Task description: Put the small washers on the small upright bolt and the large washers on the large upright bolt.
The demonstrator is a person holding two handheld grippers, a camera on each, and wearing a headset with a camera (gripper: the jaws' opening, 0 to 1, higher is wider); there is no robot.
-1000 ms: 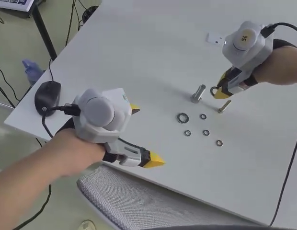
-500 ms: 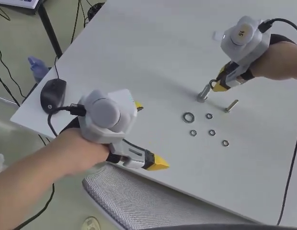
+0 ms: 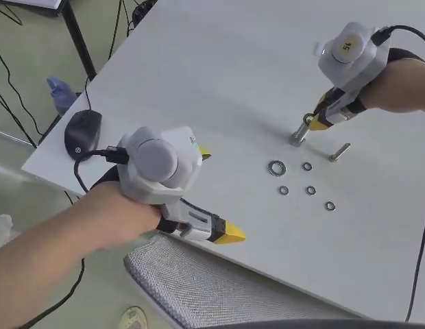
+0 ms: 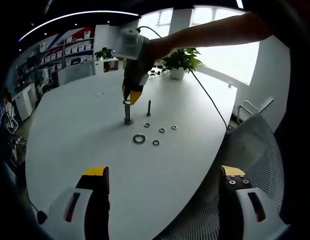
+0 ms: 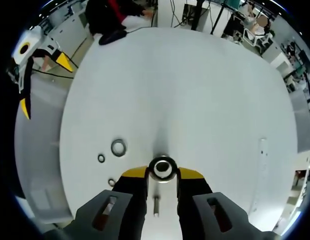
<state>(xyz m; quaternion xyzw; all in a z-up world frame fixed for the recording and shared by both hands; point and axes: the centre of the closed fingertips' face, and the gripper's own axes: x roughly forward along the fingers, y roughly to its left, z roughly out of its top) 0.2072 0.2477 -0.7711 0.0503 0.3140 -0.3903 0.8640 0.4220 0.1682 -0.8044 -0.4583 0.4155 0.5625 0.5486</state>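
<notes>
My right gripper [image 3: 312, 122] is shut on a large washer [image 5: 162, 167] and holds it just over the top of the large upright bolt [image 3: 297, 136], which also stands in the left gripper view [image 4: 128, 115]. The small bolt [image 3: 340, 151] lies on its side to the right. Another large washer [image 3: 277, 167] and several small washers [image 3: 310, 190] lie flat on the white table [image 3: 219, 75]. My left gripper [image 3: 216, 195] hangs wide open over the table's near edge, far from the parts, its jaws holding nothing [image 4: 163, 172].
A black mouse [image 3: 82, 133] with its cable sits at the table's left edge. A grey mesh chair back [image 3: 199, 288] is just under the near edge, beneath the left gripper. A blue bottle [image 3: 62, 92] stands on the floor to the left.
The right gripper has carried the large washer leftwards from beside the lying small bolt to the top of the large bolt. The left gripper has kept its place.
</notes>
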